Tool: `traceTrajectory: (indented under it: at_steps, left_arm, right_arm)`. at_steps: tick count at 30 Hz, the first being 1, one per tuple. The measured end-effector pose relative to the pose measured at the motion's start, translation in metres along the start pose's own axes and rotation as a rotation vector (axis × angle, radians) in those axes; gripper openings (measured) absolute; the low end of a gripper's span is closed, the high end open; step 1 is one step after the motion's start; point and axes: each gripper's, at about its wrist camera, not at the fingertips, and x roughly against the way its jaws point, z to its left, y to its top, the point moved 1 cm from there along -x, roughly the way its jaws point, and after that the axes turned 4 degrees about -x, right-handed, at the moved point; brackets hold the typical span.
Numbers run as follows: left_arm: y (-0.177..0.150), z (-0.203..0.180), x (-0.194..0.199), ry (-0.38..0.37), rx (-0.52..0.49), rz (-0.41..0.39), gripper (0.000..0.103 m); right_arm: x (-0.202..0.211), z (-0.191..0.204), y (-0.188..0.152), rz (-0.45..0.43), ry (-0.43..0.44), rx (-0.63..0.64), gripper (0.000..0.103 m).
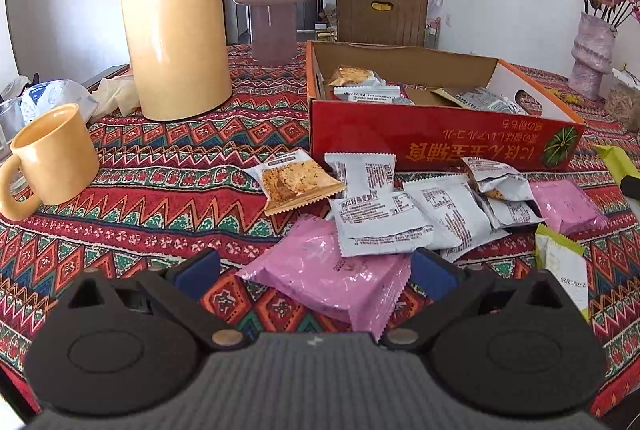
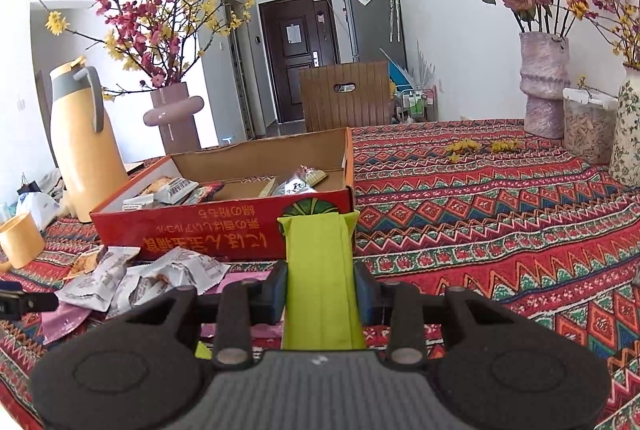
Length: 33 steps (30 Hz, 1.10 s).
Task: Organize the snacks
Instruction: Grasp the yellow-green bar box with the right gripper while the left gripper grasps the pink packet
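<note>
Right tongs [image 2: 321, 289] clamping green packet [image 2: 322, 282], left tongs [image 1: 314, 272] wide over pink packet [image 1: 328, 276]

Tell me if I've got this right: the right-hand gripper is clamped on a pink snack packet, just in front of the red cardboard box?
Not quite. The packet in the right gripper is lime green, not pink, as the right wrist view shows. The rest holds: its pads press the packet's sides, and the red cardboard box sits just beyond it.

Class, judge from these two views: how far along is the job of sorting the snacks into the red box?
Done: a few packets already lie in the red box. In hand: the right tool is shut on a green packet just before the box. Left: the open left tool hovers over a pink packet, and silver packets lie loose on the tablecloth.
</note>
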Motion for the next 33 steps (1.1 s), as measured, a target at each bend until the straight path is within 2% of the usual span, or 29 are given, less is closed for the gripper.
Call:
traceTrajectory:
  at_steps: [7,14,20,27,29,33]
  left_arm:
    - [0.002,-0.002,-0.021,-0.007,-0.083,0.067,0.103]
    - [0.008,-0.001,-0.044,-0.093,-0.135,0.123,0.103]
    - [0.007,0.002,-0.048,-0.142,-0.126,0.113,0.103]
    - [0.005,0.002,-0.046,-0.139,-0.122,0.101,0.103]
    - [0.004,0.003,-0.044,-0.138,-0.117,0.099,0.101]
    - [0.002,0.002,-0.035,-0.140,-0.116,0.092,0.084]
  right_arm:
    - [-0.002,0.000,-0.007,0.013,0.007,-0.023,0.033]
    - [-0.002,-0.004,-0.011,0.019,-0.006,-0.051,0.033]
    - [-0.005,-0.008,-0.013,0.025,-0.013,-0.069,0.033]
    - [-0.009,-0.006,-0.014,0.036,-0.007,-0.071,0.033]
    - [-0.008,-0.006,-0.014,0.035,-0.007,-0.072,0.033]
    - [-0.007,-0.006,-0.013,0.031,-0.008,-0.073,0.034]
